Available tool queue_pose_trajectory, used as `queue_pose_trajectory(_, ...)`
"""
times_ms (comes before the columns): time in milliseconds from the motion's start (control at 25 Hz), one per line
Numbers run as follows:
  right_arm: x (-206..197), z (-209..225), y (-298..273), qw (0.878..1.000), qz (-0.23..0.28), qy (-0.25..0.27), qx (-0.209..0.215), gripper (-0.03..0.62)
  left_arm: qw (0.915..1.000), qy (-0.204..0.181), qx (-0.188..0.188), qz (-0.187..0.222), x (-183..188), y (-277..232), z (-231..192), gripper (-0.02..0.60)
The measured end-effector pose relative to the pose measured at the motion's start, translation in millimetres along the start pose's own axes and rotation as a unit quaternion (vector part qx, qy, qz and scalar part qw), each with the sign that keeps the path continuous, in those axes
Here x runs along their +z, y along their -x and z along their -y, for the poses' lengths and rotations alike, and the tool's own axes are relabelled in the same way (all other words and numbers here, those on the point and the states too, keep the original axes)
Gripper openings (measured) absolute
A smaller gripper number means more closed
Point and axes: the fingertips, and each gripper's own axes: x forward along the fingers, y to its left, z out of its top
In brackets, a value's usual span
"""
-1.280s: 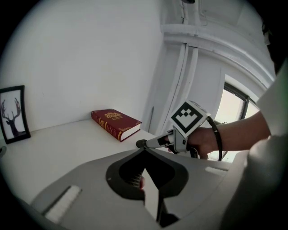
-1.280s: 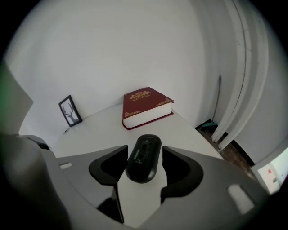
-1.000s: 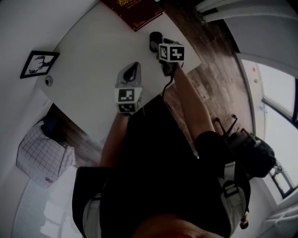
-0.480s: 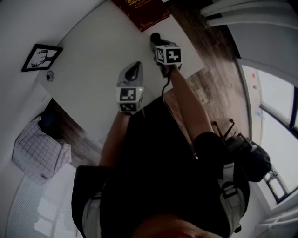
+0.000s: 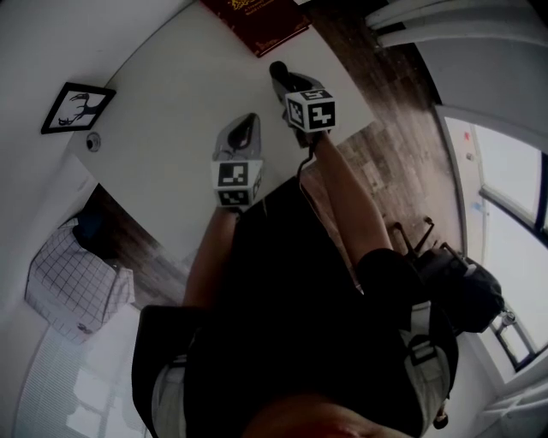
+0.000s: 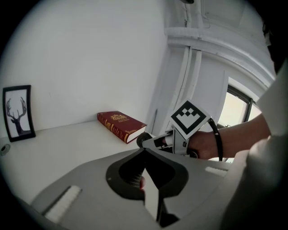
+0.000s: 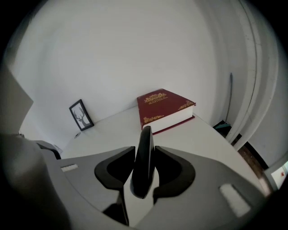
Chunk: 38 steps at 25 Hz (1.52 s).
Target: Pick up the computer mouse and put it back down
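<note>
Right gripper has shifted toward the upper left of the head view and rolled a little since a second ago; left gripper hasn't moved. Right jaws are closing, pads on both sides of the black computer mouse, which stands on edge between them, held over the white table near the red book at top centre. Left jaws are pressed together with nothing in them, mid-frame over the table. Framed deer picture sits at the upper left.
</note>
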Motion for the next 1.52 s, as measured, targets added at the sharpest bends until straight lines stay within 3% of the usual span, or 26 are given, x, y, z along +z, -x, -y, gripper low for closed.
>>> queue_pose_trajectory(480,21.8,-43.0,65.0,0.993,0.115,0.039,0.008,0.149,0.9995,-0.013,-0.005,0.027,14.4,17.4,5.4,0.0)
queue_pose_trajectory(680,28.3,-53.2,88.1,0.987,0.158,0.016,0.019,0.147,0.9991,-0.014,-0.008,0.04,21.9,27.6,5.7,0.0)
queue_pose_trajectory(840,40.1,-68.0,113.1,0.98,0.195,0.03,0.021,0.147,0.9983,-0.017,-0.008,0.055,28.2,36.1,4.2,0.0)
queue_pose_trajectory(1280,64.0,-128.1,197.7,0.947,0.302,0.113,-0.014,0.147,0.991,-0.022,-0.032,0.128,76.1,85.2,18.6,0.0)
queue_pose_trajectory(1520,59.5,-152.3,247.6,0.924,0.353,0.134,-0.055,0.147,0.9816,-0.064,-0.05,0.173,99.1,126.1,37.4,0.0)
